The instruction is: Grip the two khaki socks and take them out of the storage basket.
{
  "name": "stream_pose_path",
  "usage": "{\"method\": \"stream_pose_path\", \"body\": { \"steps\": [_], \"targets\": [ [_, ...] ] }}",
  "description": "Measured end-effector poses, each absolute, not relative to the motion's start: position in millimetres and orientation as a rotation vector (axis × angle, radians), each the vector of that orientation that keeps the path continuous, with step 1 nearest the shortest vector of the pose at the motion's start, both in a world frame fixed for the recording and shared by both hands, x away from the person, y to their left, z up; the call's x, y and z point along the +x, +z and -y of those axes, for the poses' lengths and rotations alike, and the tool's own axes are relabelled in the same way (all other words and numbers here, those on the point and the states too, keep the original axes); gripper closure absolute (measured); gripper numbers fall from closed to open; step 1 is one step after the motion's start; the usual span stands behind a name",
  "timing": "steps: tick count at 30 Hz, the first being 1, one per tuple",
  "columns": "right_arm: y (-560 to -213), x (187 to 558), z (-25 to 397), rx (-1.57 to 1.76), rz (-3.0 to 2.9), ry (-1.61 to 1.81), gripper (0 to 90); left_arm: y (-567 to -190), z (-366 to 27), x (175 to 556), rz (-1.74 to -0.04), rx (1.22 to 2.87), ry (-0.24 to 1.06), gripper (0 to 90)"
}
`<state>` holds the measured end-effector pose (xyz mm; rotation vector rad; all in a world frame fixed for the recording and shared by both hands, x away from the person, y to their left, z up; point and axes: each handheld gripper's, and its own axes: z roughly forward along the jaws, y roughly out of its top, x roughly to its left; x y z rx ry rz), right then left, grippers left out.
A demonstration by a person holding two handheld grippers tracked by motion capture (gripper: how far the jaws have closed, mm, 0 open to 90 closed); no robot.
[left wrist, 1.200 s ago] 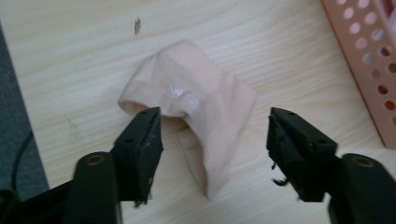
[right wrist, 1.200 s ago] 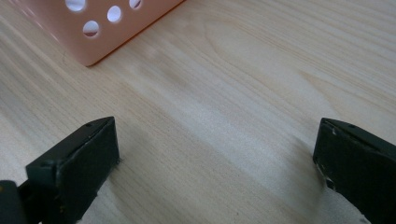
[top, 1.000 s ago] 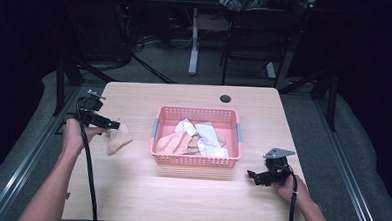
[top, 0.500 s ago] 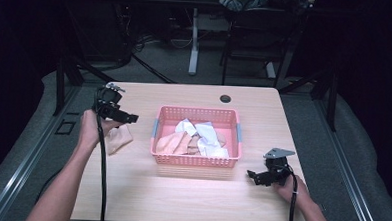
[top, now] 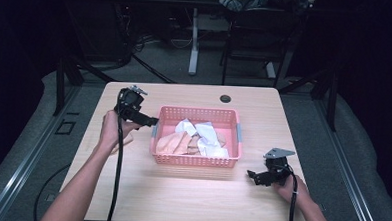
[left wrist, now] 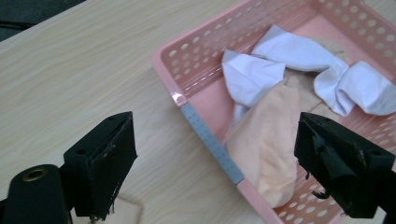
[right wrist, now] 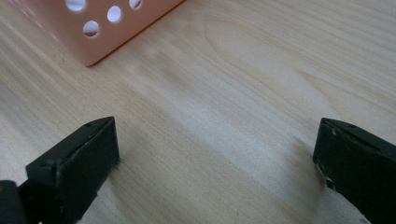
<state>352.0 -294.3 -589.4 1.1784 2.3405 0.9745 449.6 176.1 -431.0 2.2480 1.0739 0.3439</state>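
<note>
The left gripper (top: 152, 121) hangs above the left end of the pink perforated plastic basket (top: 196, 161), jaws spread wide and holding nothing. In the left gripper view one jaw stands over the bare wooden table (left wrist: 74, 79) and the other over the basket's inside, straddling the grey handle strip on the basket's short wall (left wrist: 212, 143). Just beyond the jaws lies the peach-coloured soft cloth (left wrist: 266, 144), draped against that wall, with the crumpled white cloths (left wrist: 299, 65) farther in, touching and partly overlapping it. Behind the left hand, on the table, a small peach cloth (top: 125, 140) lies flat beside the basket — apart from the pile.

The right gripper (top: 253, 175) rests low near the basket's front right corner, jaws likewise apart and empty; in the right gripper view the basket corner (right wrist: 100, 28) sits well ahead of them over plain wood.

Judging by this, the work is emptying the basket cloth by cloth, and the step in hand is the reach for the next piece. The next move calls for shifting the left gripper inward past the rim, dropping onto the peach cloth and pinching one fold only — the white cloths lie close enough to be dragged along.
</note>
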Motion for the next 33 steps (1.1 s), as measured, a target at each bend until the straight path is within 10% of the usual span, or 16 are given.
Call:
{"method": "stream_pose_path", "body": {
  "steps": [19, 33],
  "targets": [
    [-589.4, 352.0, 294.3, 1.179, -2.341, 0.974, 0.0, -463.3, -124.9, 460.4, -0.999, 2.332, 0.277, 2.1],
    [-589.4, 352.1, 294.4, 1.178, -2.342, 0.976, 0.0, -493.9, -95.9, 465.8, -0.987, 2.453, 0.226, 20.0]
  ]
}}
